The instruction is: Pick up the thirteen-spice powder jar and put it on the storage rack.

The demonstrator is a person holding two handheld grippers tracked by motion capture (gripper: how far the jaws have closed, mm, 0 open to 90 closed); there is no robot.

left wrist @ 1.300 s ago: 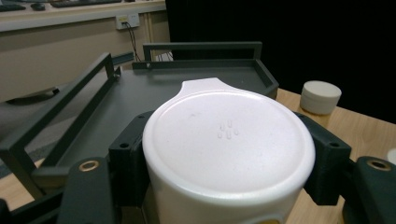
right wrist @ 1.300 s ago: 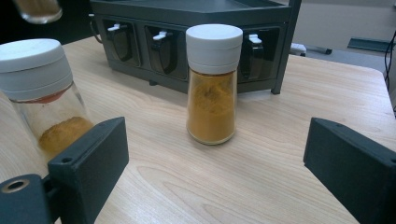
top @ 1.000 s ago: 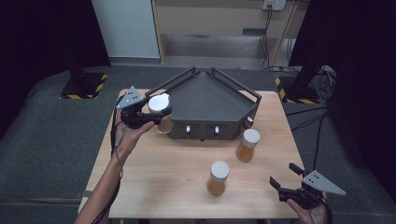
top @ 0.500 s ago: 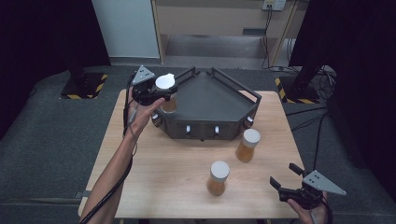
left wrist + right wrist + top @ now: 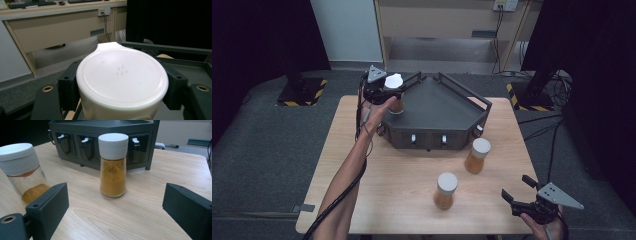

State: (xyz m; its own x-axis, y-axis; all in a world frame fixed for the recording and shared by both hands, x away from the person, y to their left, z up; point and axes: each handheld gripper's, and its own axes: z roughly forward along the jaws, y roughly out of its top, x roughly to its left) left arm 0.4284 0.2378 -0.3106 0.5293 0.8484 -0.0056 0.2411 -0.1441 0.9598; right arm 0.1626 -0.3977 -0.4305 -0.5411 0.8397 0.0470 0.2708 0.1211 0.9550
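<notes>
A spice jar (image 5: 394, 96) with a white lid (image 5: 122, 75) and orange powder hangs over the left corner of the dark metal rack (image 5: 439, 107). My left gripper (image 5: 384, 92) is shut on it, and its black jaws press the lid's sides in the left gripper view (image 5: 122, 87). Two more white-lidded jars stand on the wooden table (image 5: 362, 165): a fuller one (image 5: 476, 155) (image 5: 113, 165) just before the rack's front, and a less full one (image 5: 445, 190) (image 5: 23, 170) nearer me. My right gripper (image 5: 517, 186) (image 5: 116, 205) stands open near the table's front right corner, with nothing between its fingers.
The rack's front face (image 5: 100, 147) has small drawers with white tabs. A raised rail (image 5: 170, 47) runs round its top. Beyond the table are a beige desk (image 5: 62, 27) and dark carpet. The table's left half is bare wood.
My left hand has carried the jar away from me and to the right, from the rack's front left side to above its left corner. The right gripper has stayed still.
</notes>
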